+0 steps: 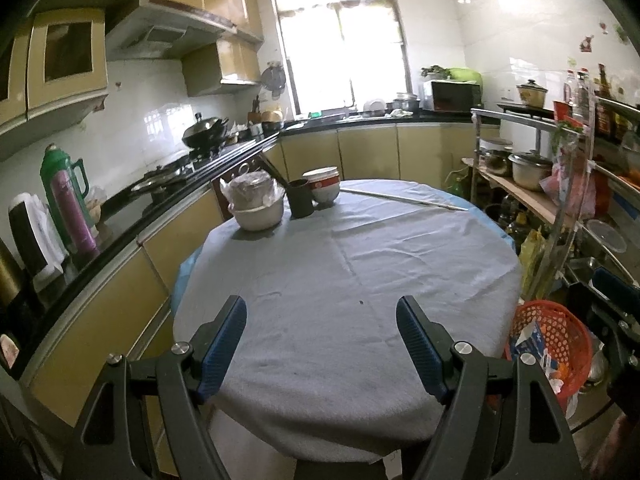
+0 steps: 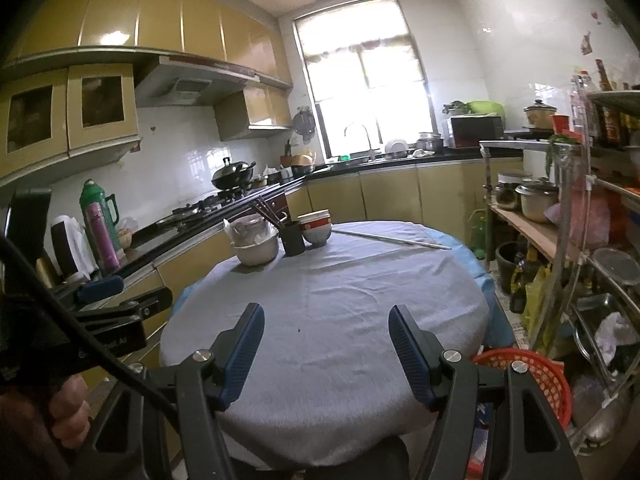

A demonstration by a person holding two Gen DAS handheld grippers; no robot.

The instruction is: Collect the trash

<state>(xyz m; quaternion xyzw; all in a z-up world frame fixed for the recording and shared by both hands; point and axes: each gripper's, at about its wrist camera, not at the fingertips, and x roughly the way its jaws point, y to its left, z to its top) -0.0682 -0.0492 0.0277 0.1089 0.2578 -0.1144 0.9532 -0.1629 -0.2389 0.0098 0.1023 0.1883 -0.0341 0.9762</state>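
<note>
On table [image 1: 360,260] — one cup [image 1: 300,199], stacked bowls [image 1: 322,184].

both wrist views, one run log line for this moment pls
left gripper: open, empty | right gripper: open, empty | table: no trash seen | orange basket: beside table, holds trash

A home kitchen: gas stove [image 1: 176,172] with wok [image 1: 204,132], wall cabinets [image 2: 168,16], sink tap [image 2: 360,136]
</note>
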